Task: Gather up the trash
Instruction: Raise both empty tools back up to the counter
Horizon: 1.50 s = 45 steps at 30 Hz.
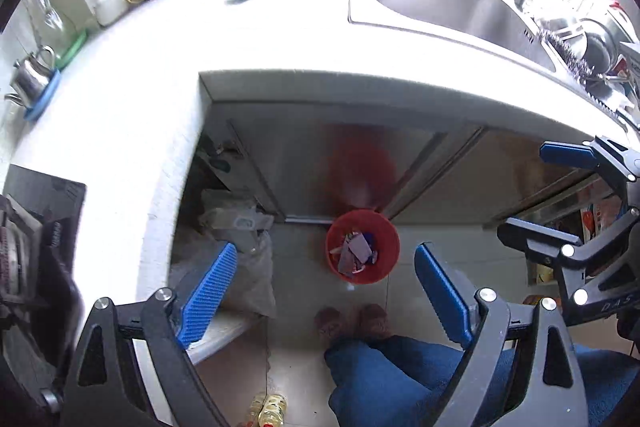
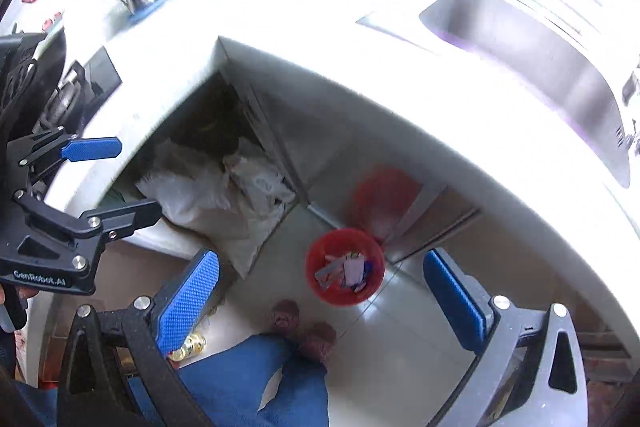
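I look down over a white counter [image 1: 120, 131] edge at a red bin [image 1: 362, 246] on the floor, scraps of trash [image 1: 354, 251] already inside. My left gripper [image 1: 320, 291] and right gripper [image 2: 320, 291] both hang spread wide and empty, high above. The bin sits straight below, between them, neither clearly nearer; I see no loose trash.

Left gripper [image 1: 324, 291]: pointed steeply downward, blue-padded fingers [image 1: 208, 295] spread wide, nothing between them. Right gripper [image 2: 320, 299]: likewise angled down, fingers [image 2: 188, 299] fully apart and empty. Person's legs [image 1: 400, 379] stand below.
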Each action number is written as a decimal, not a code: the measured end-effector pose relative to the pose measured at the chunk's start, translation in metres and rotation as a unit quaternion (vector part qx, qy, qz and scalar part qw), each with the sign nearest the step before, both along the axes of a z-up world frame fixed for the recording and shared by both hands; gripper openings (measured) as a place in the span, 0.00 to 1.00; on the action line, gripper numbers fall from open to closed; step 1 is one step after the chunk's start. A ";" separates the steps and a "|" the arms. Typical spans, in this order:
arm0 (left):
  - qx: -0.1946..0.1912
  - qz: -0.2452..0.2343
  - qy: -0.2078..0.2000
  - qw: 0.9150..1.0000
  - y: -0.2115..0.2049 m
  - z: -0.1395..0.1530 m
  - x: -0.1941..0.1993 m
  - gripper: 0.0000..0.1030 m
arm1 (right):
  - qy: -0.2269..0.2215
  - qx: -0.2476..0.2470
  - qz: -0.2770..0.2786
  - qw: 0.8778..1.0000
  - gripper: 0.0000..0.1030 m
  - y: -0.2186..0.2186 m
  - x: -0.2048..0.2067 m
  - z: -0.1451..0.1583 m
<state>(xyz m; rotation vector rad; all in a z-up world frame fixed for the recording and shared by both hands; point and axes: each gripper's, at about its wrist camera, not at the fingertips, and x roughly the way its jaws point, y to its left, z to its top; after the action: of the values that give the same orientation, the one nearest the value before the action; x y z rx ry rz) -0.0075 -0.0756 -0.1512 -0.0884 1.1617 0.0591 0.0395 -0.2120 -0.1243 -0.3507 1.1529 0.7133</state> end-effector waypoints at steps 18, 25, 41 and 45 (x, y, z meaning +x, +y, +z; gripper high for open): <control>0.025 0.011 -0.080 0.996 0.072 0.094 0.073 0.87 | -0.052 0.062 -0.012 0.997 0.99 0.054 0.085 0.068; 0.006 0.001 -0.083 0.996 0.128 0.099 0.135 0.88 | -0.057 0.055 -0.010 0.997 0.99 0.106 0.132 0.071; -0.006 0.011 -0.047 0.999 0.230 0.069 0.221 0.88 | -0.028 0.020 0.013 0.999 0.99 0.209 0.217 0.040; -0.017 0.004 -0.029 0.999 0.241 0.054 0.237 0.88 | -0.013 0.007 0.021 1.000 0.99 0.227 0.229 0.024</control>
<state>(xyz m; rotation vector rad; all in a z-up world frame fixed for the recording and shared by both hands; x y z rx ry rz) 0.2291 0.1657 -0.0967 -0.1233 1.1045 0.0437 0.2689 0.0148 -0.1004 -0.3730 1.1187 0.7508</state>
